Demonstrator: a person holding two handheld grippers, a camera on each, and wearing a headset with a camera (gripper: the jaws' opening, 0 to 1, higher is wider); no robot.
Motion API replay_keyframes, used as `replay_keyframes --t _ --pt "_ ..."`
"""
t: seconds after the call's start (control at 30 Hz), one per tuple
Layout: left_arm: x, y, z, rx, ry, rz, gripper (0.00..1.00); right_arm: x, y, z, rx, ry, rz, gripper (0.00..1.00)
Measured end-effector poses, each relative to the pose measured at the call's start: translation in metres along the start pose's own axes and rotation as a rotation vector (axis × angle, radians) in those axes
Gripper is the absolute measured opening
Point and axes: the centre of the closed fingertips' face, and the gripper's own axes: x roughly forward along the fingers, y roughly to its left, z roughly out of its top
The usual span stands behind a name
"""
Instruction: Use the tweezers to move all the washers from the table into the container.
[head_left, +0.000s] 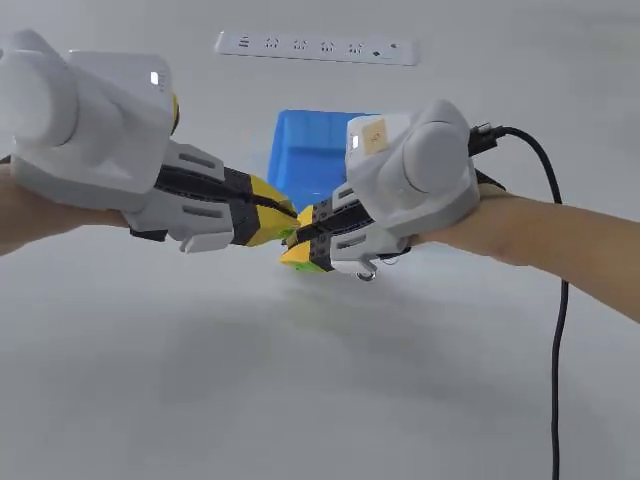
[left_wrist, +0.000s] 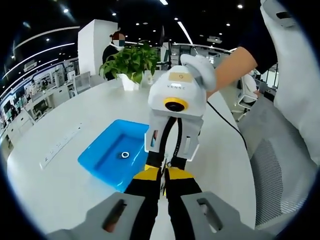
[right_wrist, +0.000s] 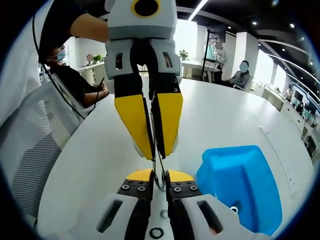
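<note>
**Mia:** What is the left gripper (right_wrist: 156, 147) doing?

**Tom:** Its two yellow jaws are pressed close together. A thin metal thing sits between them. That is the tweezers (right_wrist: 158, 167).

**Mia:** And the right gripper (right_wrist: 159, 176)?

**Tom:** It points the other way, so the two grippers meet tip to tip. Its jaws are squeezed together too, on the rounded end of the tweezers. Both grippers hold the same tweezers, one at each end.

**Mia:** Where are they?

**Tom:** In the head view they are up above the white table (head_left: 200, 380), right in the middle. A person's hand holds each one.

**Mia:** Where are the washers?

**Tom:** In the right gripper view, one small ring lies on the table just under the right gripper. It looks like a washer (right_wrist: 156, 232). In the left gripper view, another washer (left_wrist: 124, 155) lies flat on the bottom of the blue container (left_wrist: 100, 162).

**Mia:** Where is the container?

**Tom:** In the head view it stands on the table just behind the grippers. It is not touching them.

**Mia:** What else is there?

**Tom:** A white power strip (head_left: 315, 47) lies on the table farther back, behind the container. A black cable (head_left: 558, 300) hangs down from the right gripper. In the left gripper view, a green plant (left_wrist: 131, 62) stands at the far side of the table.
</note>
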Motion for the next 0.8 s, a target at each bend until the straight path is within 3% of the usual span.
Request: replay_keyframes --t 0.07,0.17,0.43,0.57,0.8 --pt "0.0 -0.001 -0.001 0.003 0.004 -0.001 0.1 0.0 0.0 0.0 -0.006 0.003 -0.006 0.1" --pt "0.0 -0.008 0.0 -0.048 -0.005 -0.038 0.17 0.0 -0.001 -0.001 -0.005 0.002 -0.007 0.1" --pt "-0.001 -0.005 -0.001 -0.061 -0.006 -0.014 0.2 -0.002 -0.004 -0.001 0.017 -0.014 -0.032 0.1" --pt "-0.006 -0.006 -0.002 -0.112 -0.012 -0.011 0.23 -0.004 -0.006 0.001 0.023 -0.016 -0.038 0.1" --pt "-0.014 -0.004 -0.004 -0.127 -0.013 0.036 0.29 -0.006 -0.004 0.004 0.025 -0.014 -0.039 0.1"
